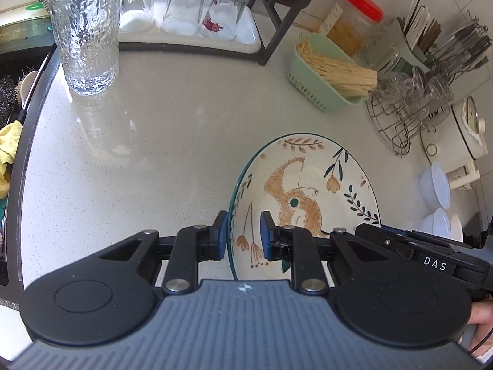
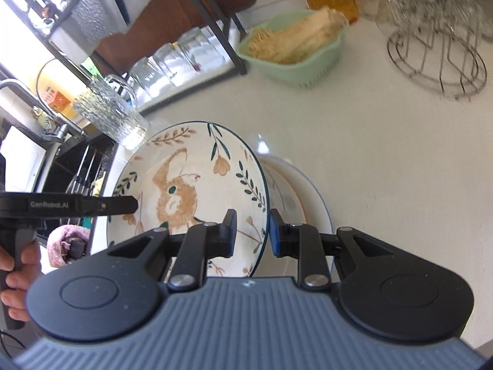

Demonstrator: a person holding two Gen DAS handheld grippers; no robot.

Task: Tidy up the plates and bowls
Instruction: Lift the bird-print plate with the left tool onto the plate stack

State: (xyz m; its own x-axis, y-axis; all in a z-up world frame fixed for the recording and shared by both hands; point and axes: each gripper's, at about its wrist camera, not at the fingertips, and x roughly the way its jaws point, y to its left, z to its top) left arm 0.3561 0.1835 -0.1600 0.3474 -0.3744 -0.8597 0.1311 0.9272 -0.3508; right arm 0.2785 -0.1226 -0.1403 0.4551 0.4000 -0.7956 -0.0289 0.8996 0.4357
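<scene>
A cream plate with a brown animal and leaf pattern (image 1: 308,185) stands tilted on edge above the counter. My left gripper (image 1: 241,235) straddles its left rim, blue pads either side with a small gap. My right gripper (image 2: 253,231) straddles the opposite rim of the same plate (image 2: 191,178), jaws likewise slightly apart around it. Behind the plate in the right wrist view lies a white plate with an orange rim (image 2: 305,197) flat on the counter. The other gripper shows in each view, at the right in the left wrist view (image 1: 431,252) and at the left in the right wrist view (image 2: 67,205).
A textured glass tumbler (image 1: 84,30) stands at the back left by the sink edge. A white tray of upturned glasses (image 1: 185,9), a green basket of sticks (image 1: 332,71), a wire rack (image 1: 406,114) and white plastic cups (image 1: 437,185) line the back and right.
</scene>
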